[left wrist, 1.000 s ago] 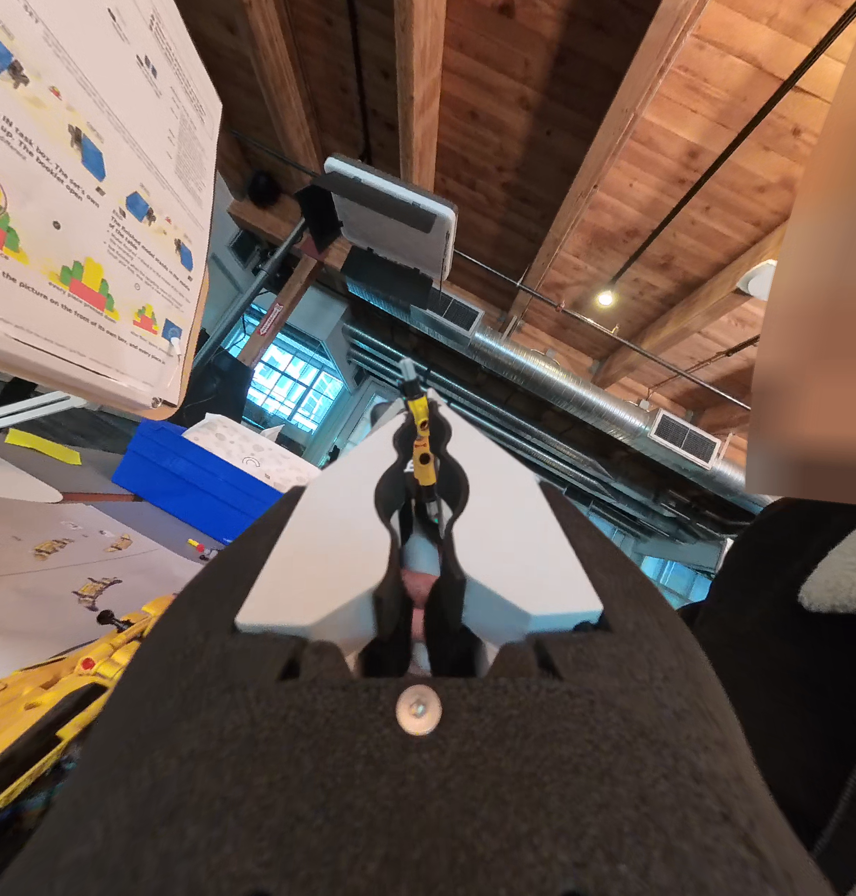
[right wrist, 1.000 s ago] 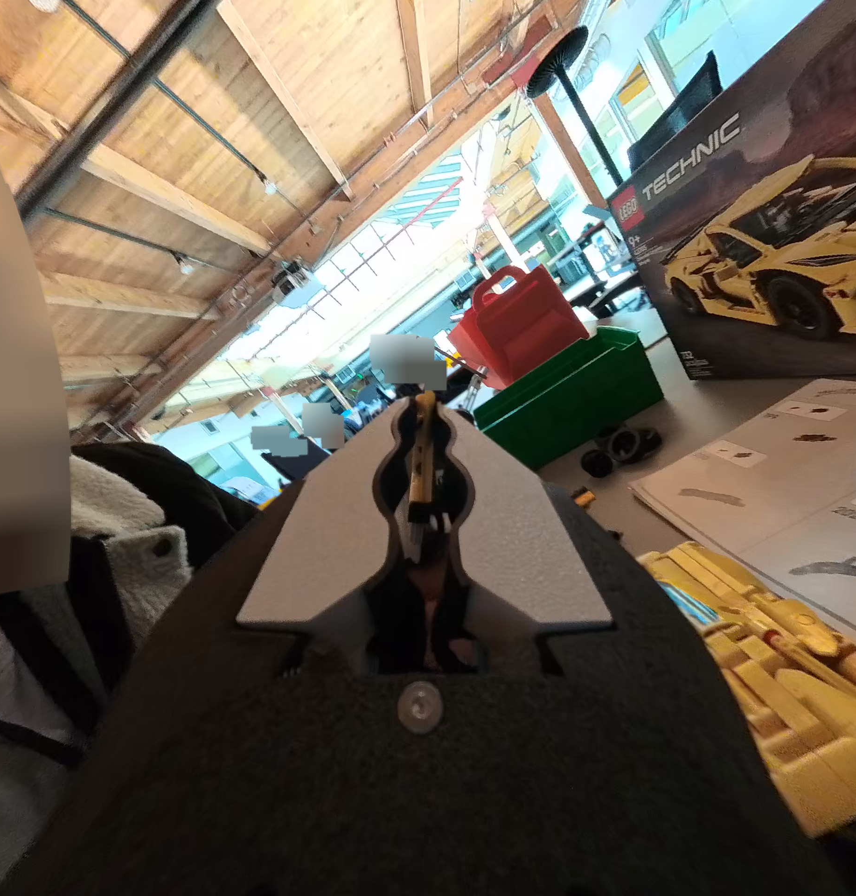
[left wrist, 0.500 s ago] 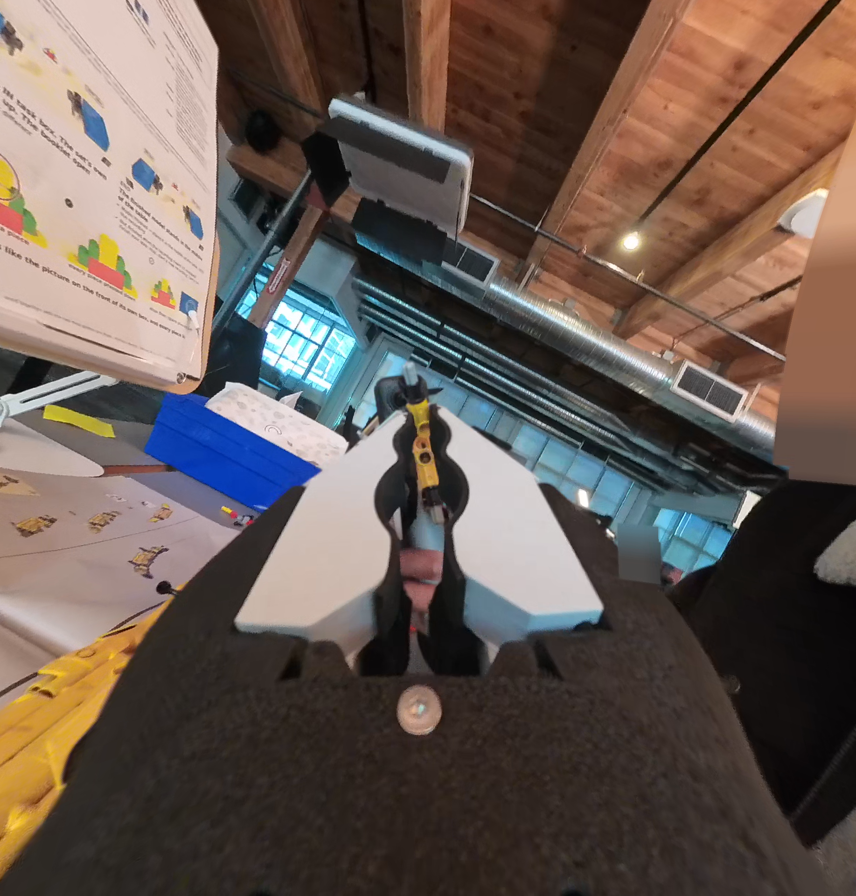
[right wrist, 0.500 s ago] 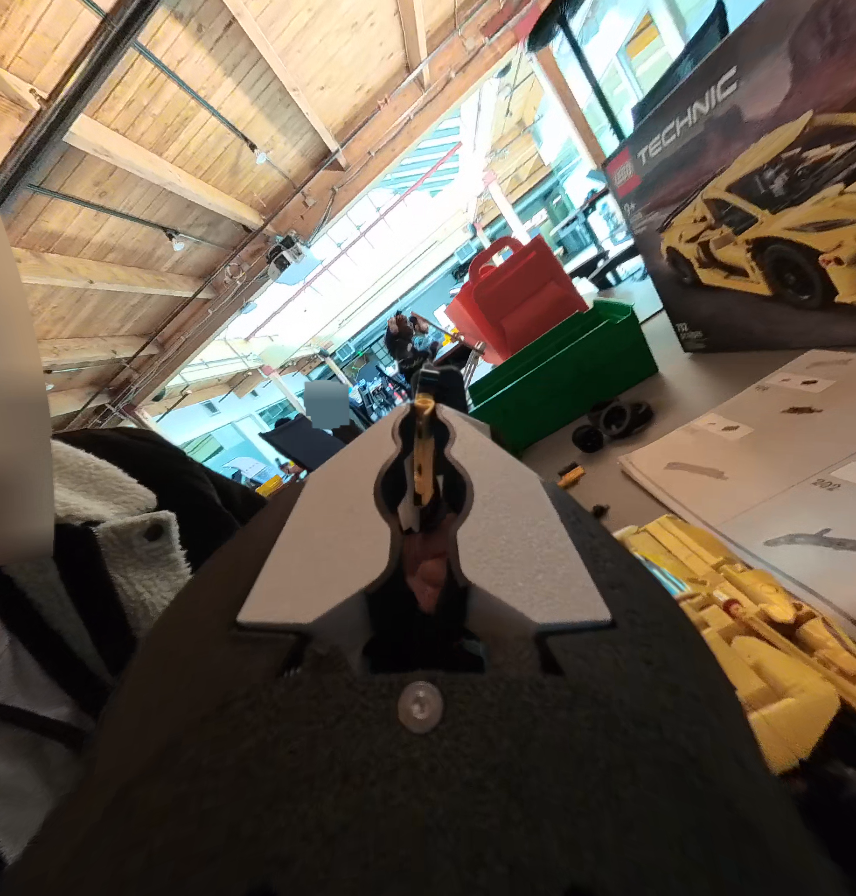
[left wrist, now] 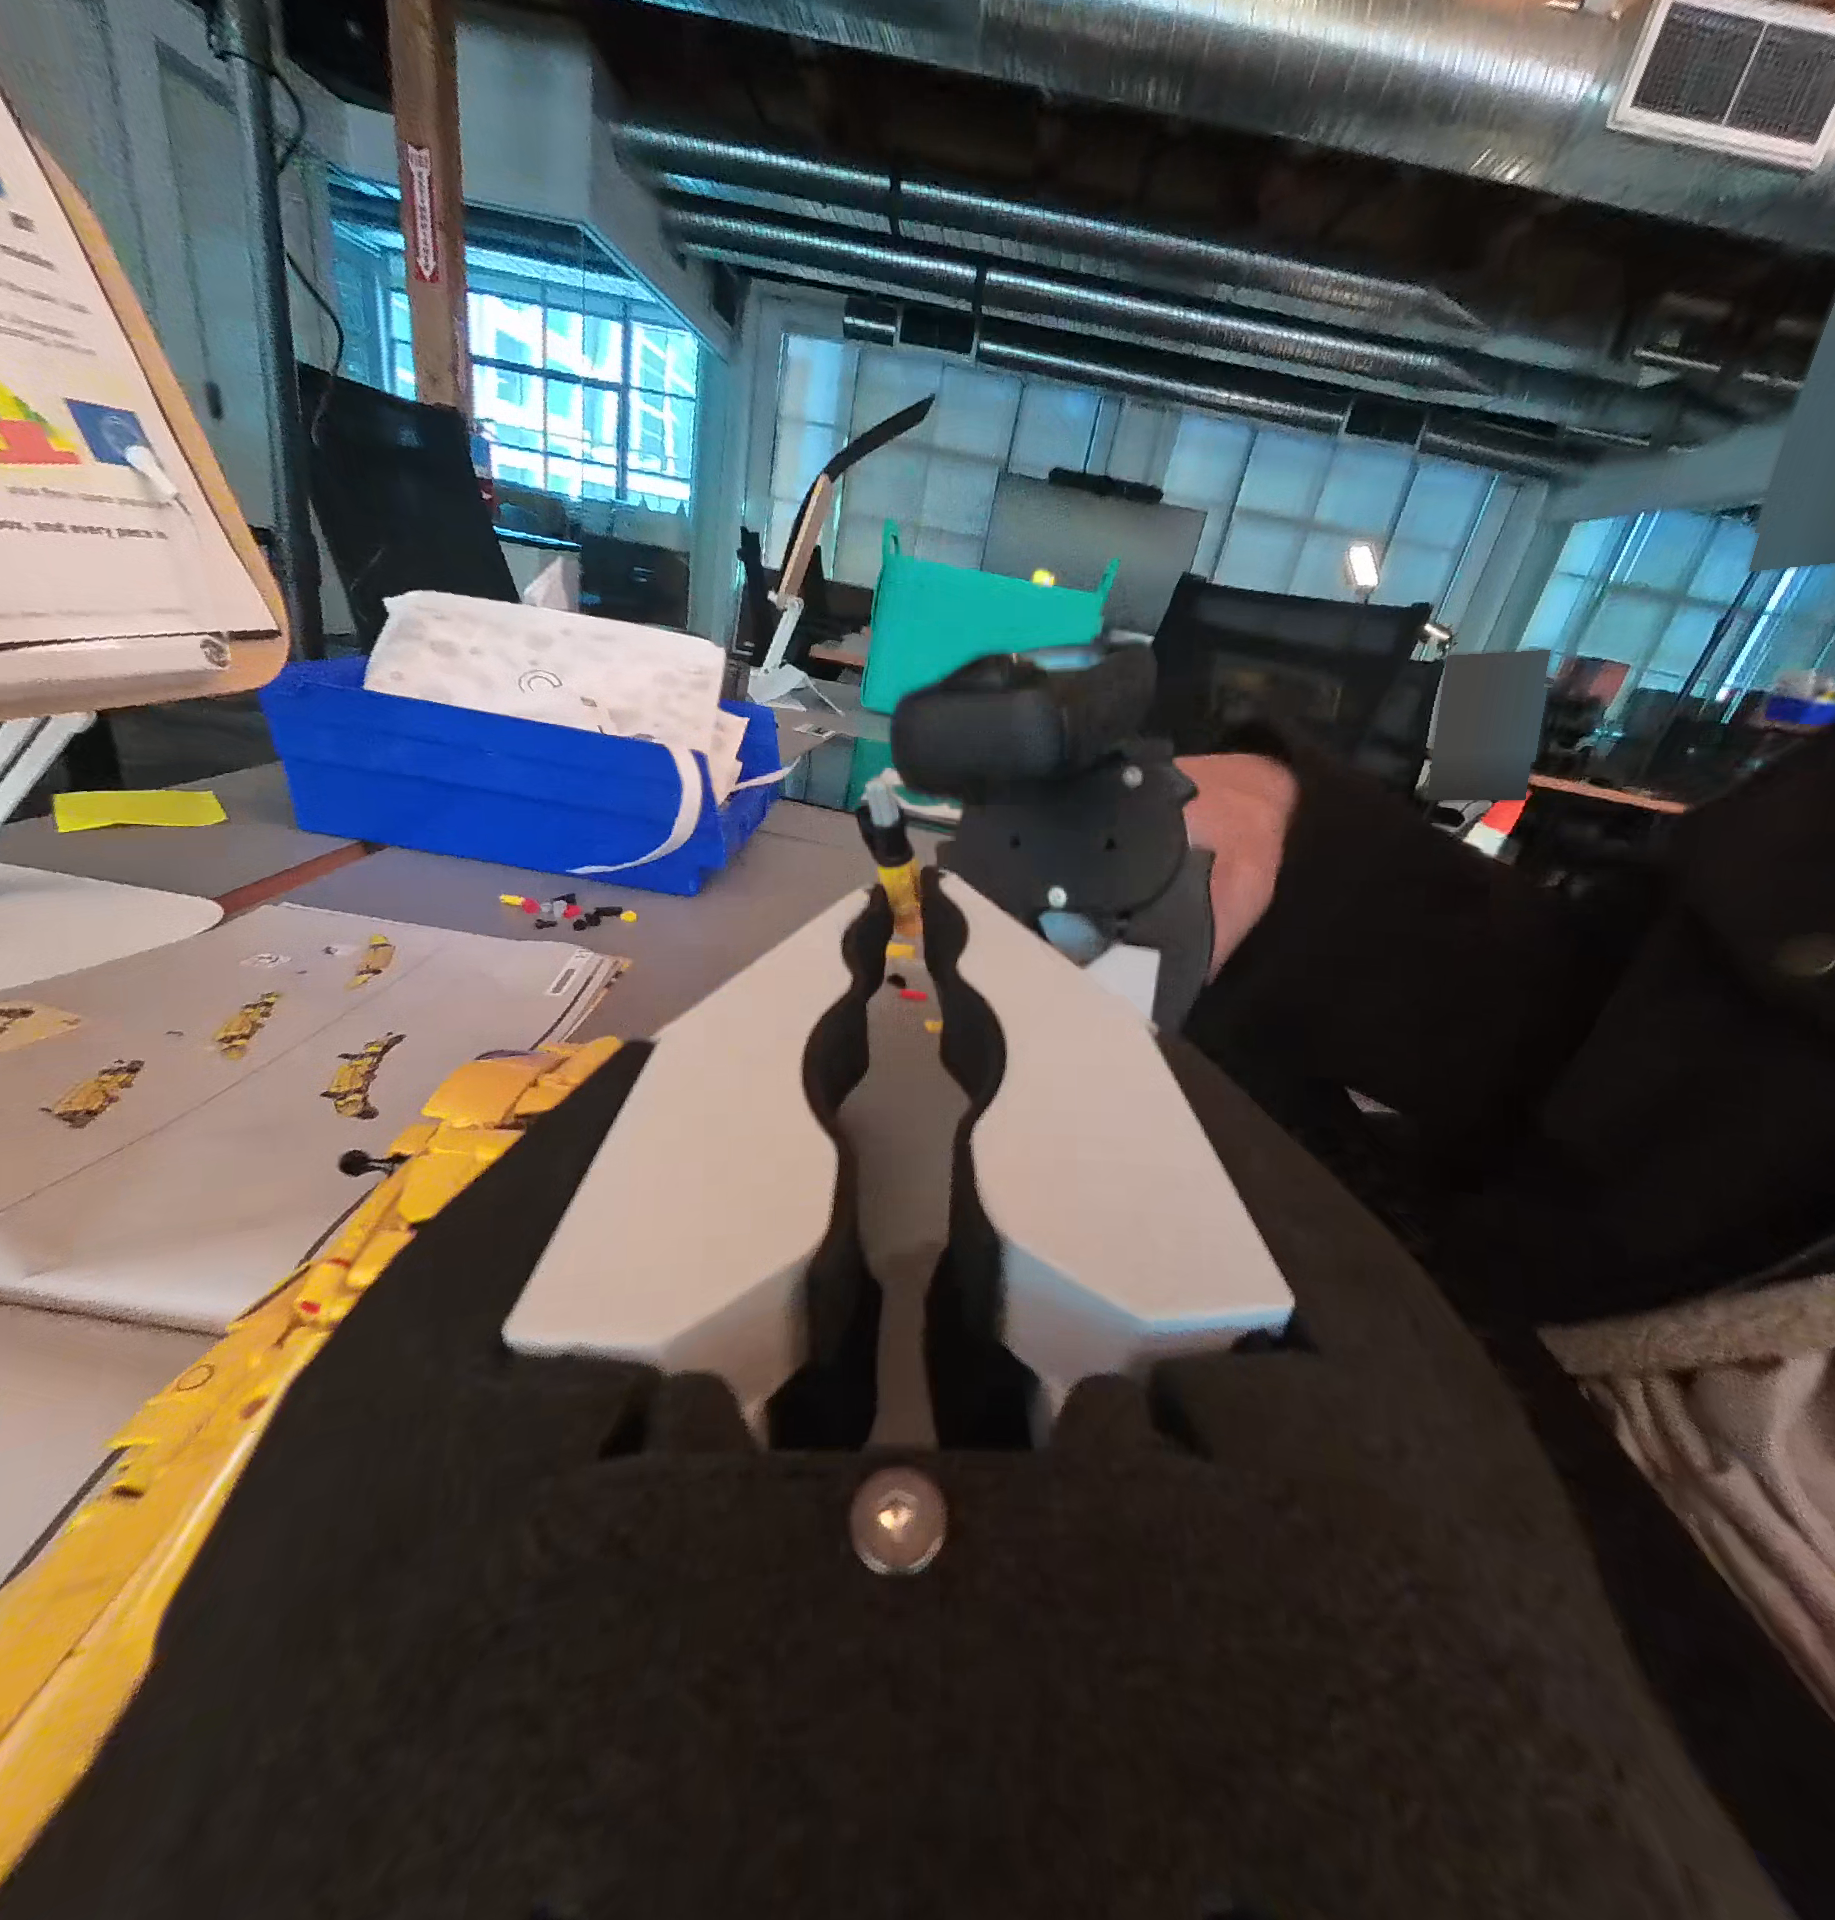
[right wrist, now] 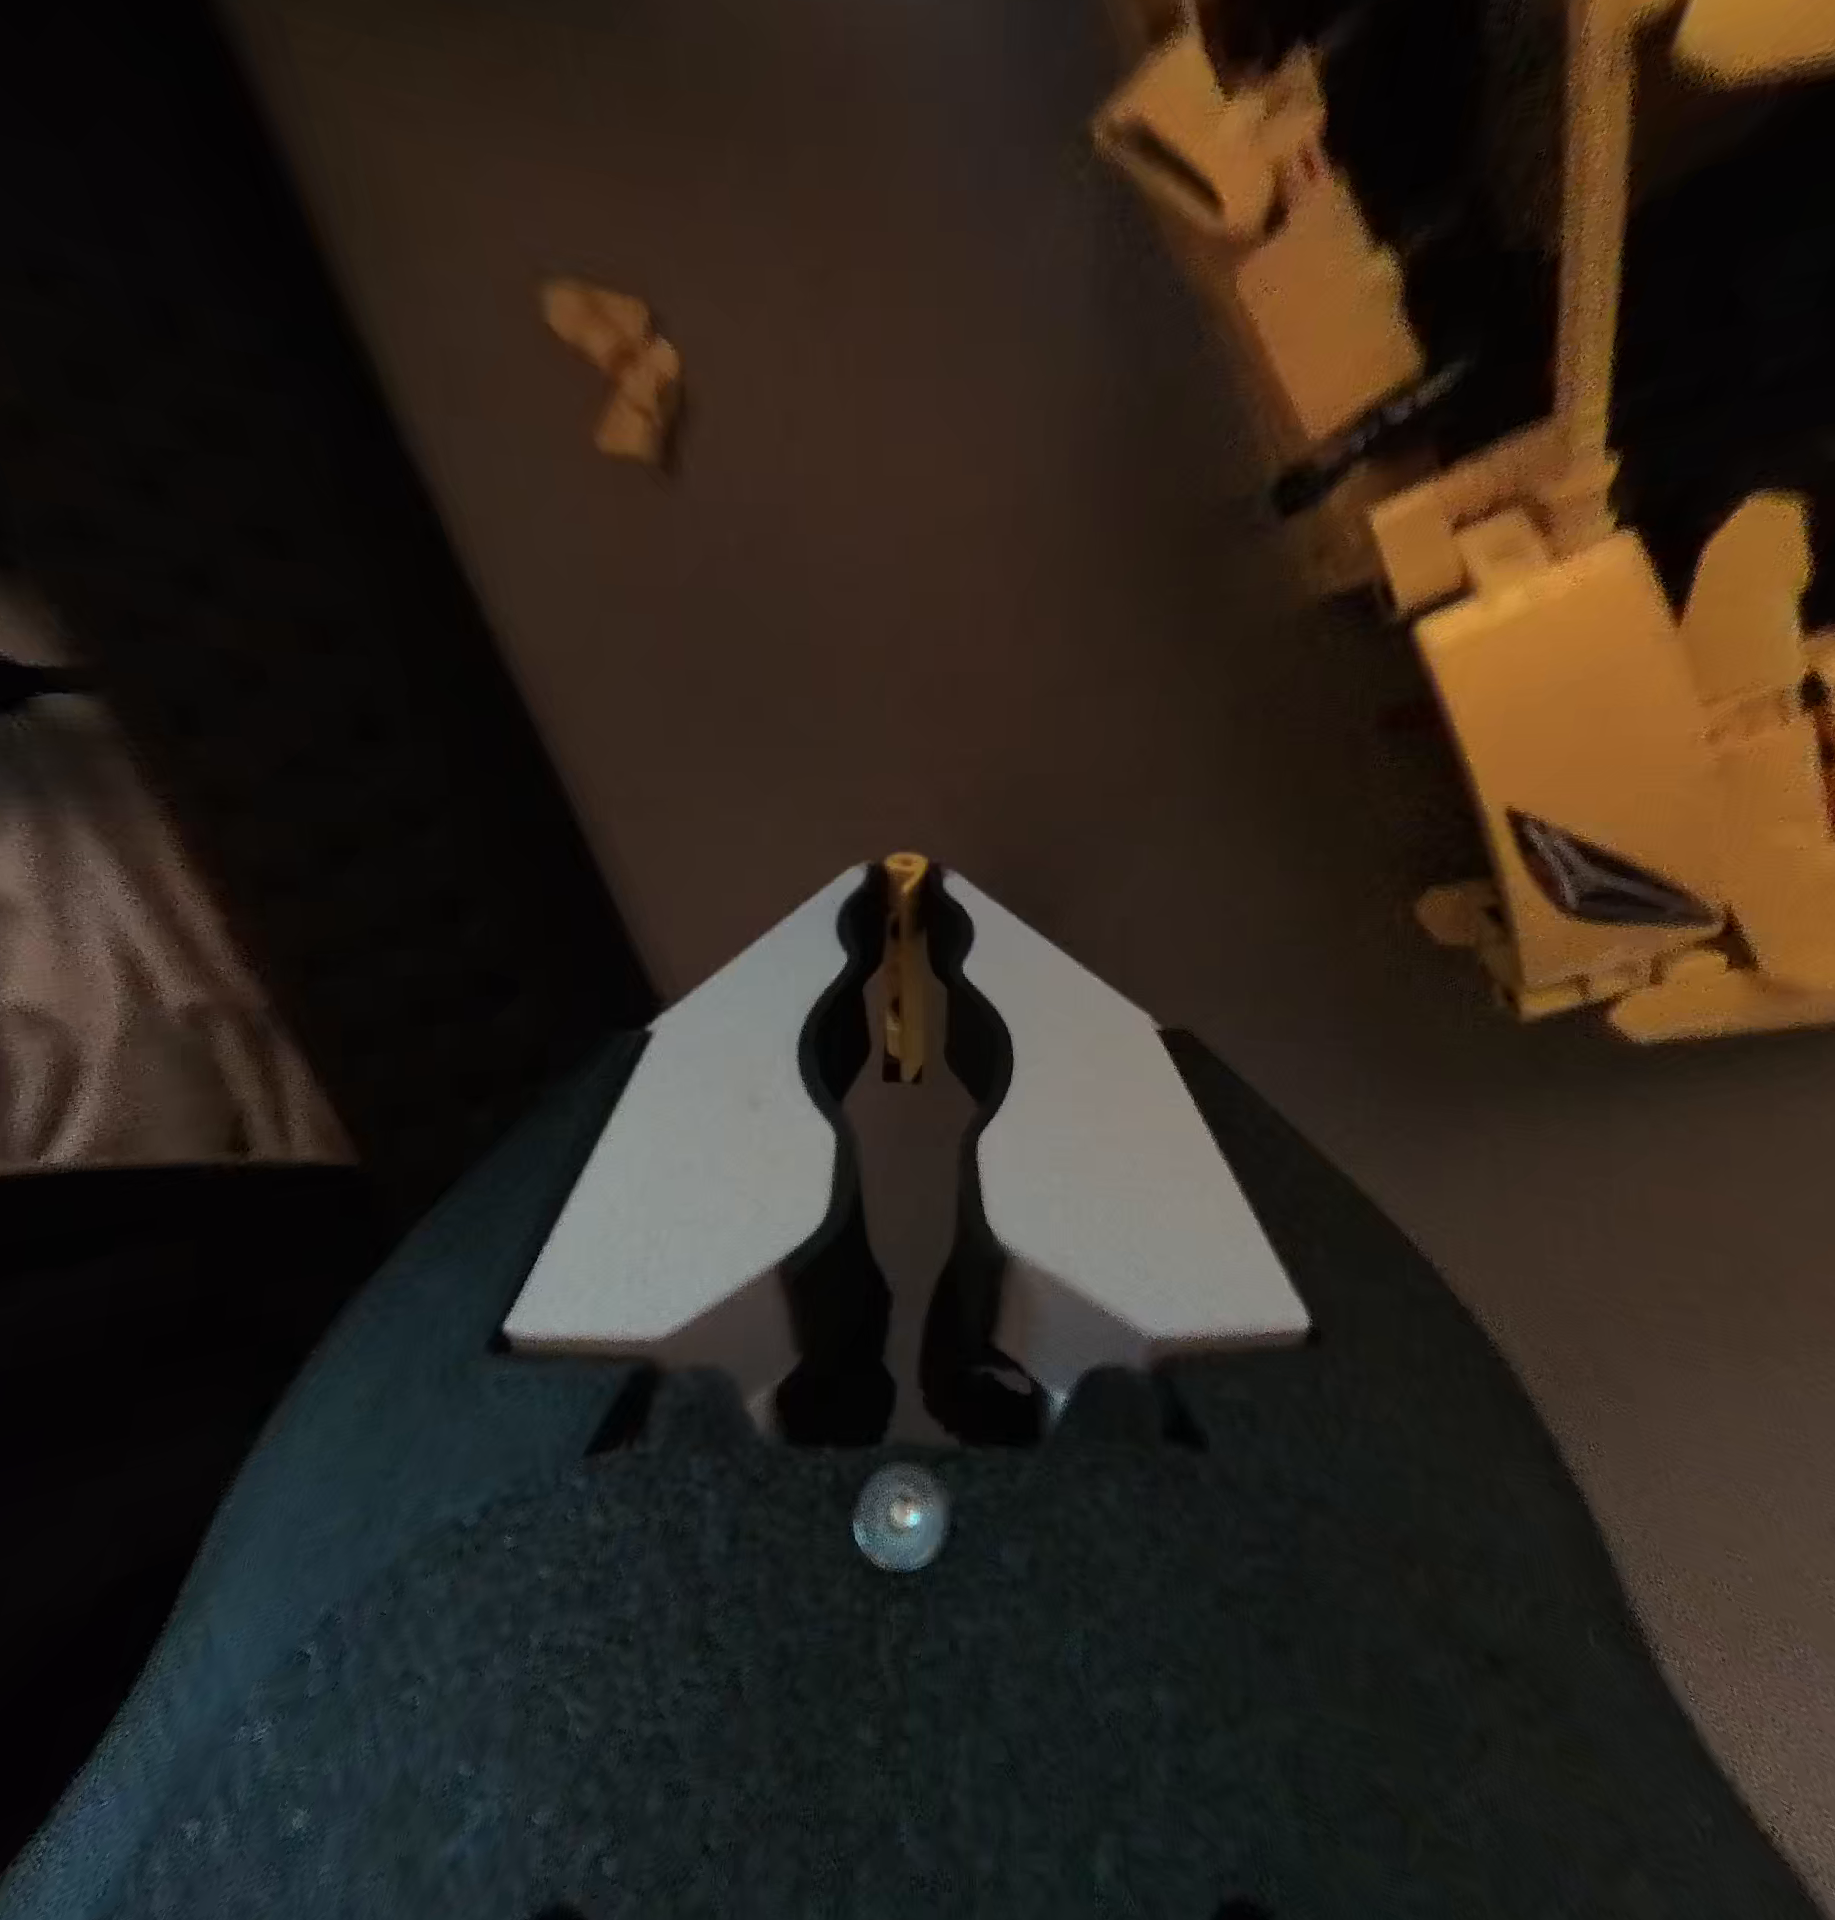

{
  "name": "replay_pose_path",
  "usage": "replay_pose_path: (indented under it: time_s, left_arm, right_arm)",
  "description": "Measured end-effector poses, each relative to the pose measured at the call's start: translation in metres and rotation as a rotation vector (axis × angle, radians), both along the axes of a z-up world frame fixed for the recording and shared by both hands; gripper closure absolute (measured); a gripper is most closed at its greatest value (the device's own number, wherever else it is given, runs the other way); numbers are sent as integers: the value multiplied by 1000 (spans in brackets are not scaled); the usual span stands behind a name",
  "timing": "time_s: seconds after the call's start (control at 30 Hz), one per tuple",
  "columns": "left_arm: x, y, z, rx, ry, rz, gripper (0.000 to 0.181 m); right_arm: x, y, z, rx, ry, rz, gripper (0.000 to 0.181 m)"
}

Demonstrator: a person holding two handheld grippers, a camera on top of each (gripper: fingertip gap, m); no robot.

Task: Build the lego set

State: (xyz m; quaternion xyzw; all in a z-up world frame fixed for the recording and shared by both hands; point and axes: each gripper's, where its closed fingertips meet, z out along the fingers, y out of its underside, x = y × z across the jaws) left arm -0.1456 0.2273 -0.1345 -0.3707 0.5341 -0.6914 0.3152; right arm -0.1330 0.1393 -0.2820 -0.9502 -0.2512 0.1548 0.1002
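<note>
Lego car model [right wrist: 1578, 831] of yellow plastic sits on the grey table, right of the right gripper [right wrist: 905, 883], which clamps a slim yellow beam [right wrist: 905, 977]. The left gripper [left wrist: 902, 914] pinches a yellow pin piece [left wrist: 897, 878]; I'd align both squarely before pressing.

The left gripper [left wrist: 900, 902] pointed level over the table, its tips pinched on a small yellow piece [left wrist: 895, 878]. The right gripper [right wrist: 905, 883] pointed steeply down, its tips clamped on a yellow pin [right wrist: 905, 961]. A hand [left wrist: 1240, 831] held the right gripper's body.
</note>
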Motion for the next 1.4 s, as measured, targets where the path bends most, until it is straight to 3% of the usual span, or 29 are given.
replay_pose_path:
  time_s: [0.1,0.4,0.77,0.9,0.97,1.07,1.13,1.23,1.4]
  left_arm:
    - [-2,-1,2,-18,-3,-7,176]
    - [-4,0,3,-47,-3,-18,176]
    - [-3,-1,2,-52,-2,-26,176]
    - [-6,-2,6,-88,-19,-56,176]
    - [-10,-3,12,-128,-38,-91,176]
    - [-16,-5,18,-199,-45,-164,175]
    - [-18,-8,19,-224,-34,-205,176]
    - [-20,-14,15,-225,-5,-257,176]
    - [-26,-29,13,-207,26,-350,176]
  right_arm:
    - [5,-6,-22,-2,-101,-3,173]
    - [-3,-1,-22,75,-92,-39,172]
    - [3,0,-10,122,-3,-78,151]
    - [14,19,22,286,78,-159,149]
    - [12,40,61,478,180,-227,148]
    - [-8,64,140,815,518,-289,152]
    - [-11,69,172,925,700,-306,151]
    - [-24,71,179,802,848,-275,146]
    - [-35,77,166,743,774,-218,164]
